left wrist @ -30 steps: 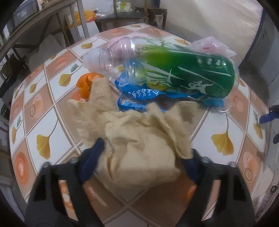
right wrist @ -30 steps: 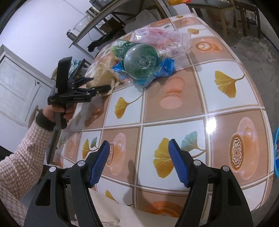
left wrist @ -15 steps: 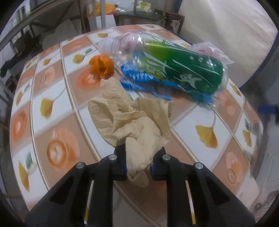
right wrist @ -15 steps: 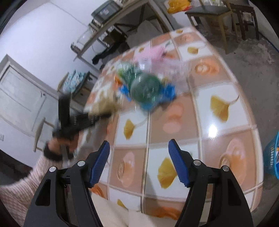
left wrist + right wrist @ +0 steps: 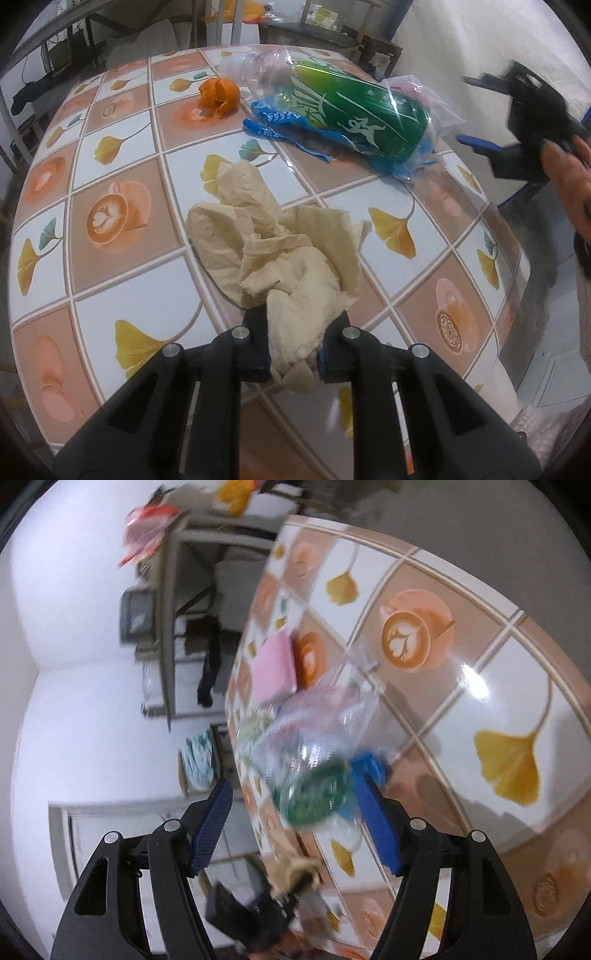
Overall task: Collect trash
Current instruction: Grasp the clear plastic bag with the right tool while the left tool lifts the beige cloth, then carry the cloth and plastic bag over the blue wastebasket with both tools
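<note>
Left tongs (image 5: 293, 349) clamping tissue (image 5: 280, 254) above tiled table (image 5: 122, 236)

The left wrist view looks forward and down from the near edge of the counter (image 5: 122, 177), close over its tiled top, level with the horizon. The right wrist view is rolled steeply sideways and motion-blurred, facing the counter (image 5: 461, 672) from its side at close range. Both views share the green bottle (image 5: 362, 110) (image 5: 314, 794) and the tiled top around it.
</note>
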Available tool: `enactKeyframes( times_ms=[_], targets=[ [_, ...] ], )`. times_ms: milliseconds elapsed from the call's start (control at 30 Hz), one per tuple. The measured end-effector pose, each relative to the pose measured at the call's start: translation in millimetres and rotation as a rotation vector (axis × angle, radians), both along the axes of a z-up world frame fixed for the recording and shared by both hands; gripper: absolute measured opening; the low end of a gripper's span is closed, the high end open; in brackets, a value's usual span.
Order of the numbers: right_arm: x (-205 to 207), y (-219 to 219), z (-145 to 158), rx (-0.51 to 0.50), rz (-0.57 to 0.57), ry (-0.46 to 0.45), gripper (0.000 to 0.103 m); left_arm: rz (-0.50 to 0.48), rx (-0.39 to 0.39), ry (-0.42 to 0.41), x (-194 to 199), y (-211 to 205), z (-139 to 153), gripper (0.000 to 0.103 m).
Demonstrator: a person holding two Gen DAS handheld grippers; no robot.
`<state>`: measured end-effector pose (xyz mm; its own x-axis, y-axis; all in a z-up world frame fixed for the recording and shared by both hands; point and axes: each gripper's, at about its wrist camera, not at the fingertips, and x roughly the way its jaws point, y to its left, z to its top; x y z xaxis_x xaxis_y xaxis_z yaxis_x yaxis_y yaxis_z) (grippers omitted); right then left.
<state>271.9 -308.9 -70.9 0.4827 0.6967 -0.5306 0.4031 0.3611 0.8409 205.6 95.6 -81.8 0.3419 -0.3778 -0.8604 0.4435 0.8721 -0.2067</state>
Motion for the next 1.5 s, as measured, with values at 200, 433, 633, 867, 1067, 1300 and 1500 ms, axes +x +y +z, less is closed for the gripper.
enactKeyframes(
  times_ms=[200,433,633,867,1067,1300,1500],
  targets=[
    [22,8,-23,0.039,-0.071,0.138,0.072,-0.004,-0.015,0.009,-4,1,1,0.014],
    [40,17,-41,0.087,-0.124,0.210,0.072,-0.012,-0.027,0.008,-3,3,1,0.014],
    [48,16,-55,0.131,-0.157,0.224,0.069,-0.012,-0.028,0.008,-3,3,0,0.014],
    [37,10,-64,0.173,-0.165,0.194,0.038,-0.011,-0.024,0.005,-3,3,1,0.014],
    [27,1,-58,0.230,-0.180,0.134,0.019,0.007,-0.024,0.005,-4,3,1,0.013],
    [17,-15,-41,0.266,-0.198,0.052,0.016,0.059,-0.058,0.007,-2,14,4,0.011],
    [2,-39,-16,0.267,-0.210,-0.028,0.016,0.095,-0.085,-0.017,-8,22,20,0.011]
  ],
)
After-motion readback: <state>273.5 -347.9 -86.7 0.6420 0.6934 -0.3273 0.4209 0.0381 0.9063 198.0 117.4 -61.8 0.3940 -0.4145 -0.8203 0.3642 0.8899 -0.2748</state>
